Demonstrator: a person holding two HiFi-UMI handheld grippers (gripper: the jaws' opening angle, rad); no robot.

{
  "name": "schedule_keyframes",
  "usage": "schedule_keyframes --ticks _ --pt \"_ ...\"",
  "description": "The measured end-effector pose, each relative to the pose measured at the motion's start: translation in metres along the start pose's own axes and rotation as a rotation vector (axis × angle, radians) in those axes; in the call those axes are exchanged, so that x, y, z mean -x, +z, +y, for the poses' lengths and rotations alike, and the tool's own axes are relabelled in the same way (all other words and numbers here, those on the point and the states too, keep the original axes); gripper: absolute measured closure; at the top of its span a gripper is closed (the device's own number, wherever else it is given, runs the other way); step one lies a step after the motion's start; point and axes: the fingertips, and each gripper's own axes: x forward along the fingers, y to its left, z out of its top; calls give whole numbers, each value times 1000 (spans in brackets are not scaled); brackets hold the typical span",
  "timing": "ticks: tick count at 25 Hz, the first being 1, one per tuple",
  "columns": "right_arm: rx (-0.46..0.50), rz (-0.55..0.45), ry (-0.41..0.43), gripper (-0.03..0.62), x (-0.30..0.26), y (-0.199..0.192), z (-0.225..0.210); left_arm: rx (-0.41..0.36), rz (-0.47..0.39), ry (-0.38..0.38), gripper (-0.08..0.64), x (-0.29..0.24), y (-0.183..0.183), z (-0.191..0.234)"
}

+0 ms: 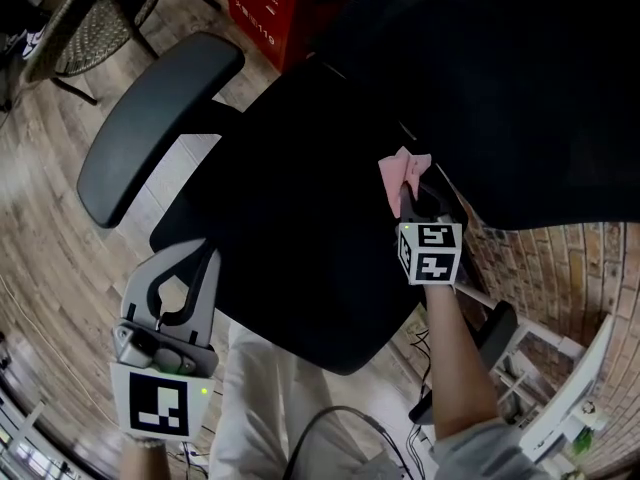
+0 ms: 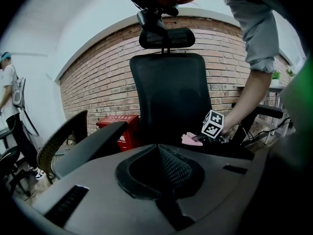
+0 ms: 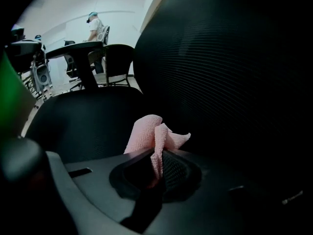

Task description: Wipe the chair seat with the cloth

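The black chair seat (image 1: 300,248) fills the middle of the head view, its tall backrest (image 1: 520,88) at the right. My right gripper (image 1: 408,200) is shut on a crumpled pink cloth (image 1: 403,171) at the seat's back, close to the backrest. In the right gripper view the cloth (image 3: 149,131) sticks up from the shut jaws over the seat (image 3: 83,121). My left gripper (image 1: 190,253) hovers at the seat's front-left edge, jaws together, holding nothing. In its own view it (image 2: 159,148) faces the backrest (image 2: 171,97), the cloth (image 2: 188,139) ahead.
The chair's left armrest (image 1: 150,118) juts out at the upper left. A red box (image 1: 270,3) and a wicker chair (image 1: 90,18) stand on the wood floor behind. A brick wall (image 2: 102,77) lies beyond. A person (image 2: 10,97) stands far left. Cables (image 1: 350,428) trail below the seat.
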Motion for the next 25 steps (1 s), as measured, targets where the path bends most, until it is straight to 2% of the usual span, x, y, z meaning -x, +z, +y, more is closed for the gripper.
schedule_keyframes --ticks 17,25 --pt "123 -33 224 537 78 -40 148 8 -12 30 541 33 4 -14" --pt "286 -36 410 537 129 -69 228 16 -18 35 541 40 2 -19"
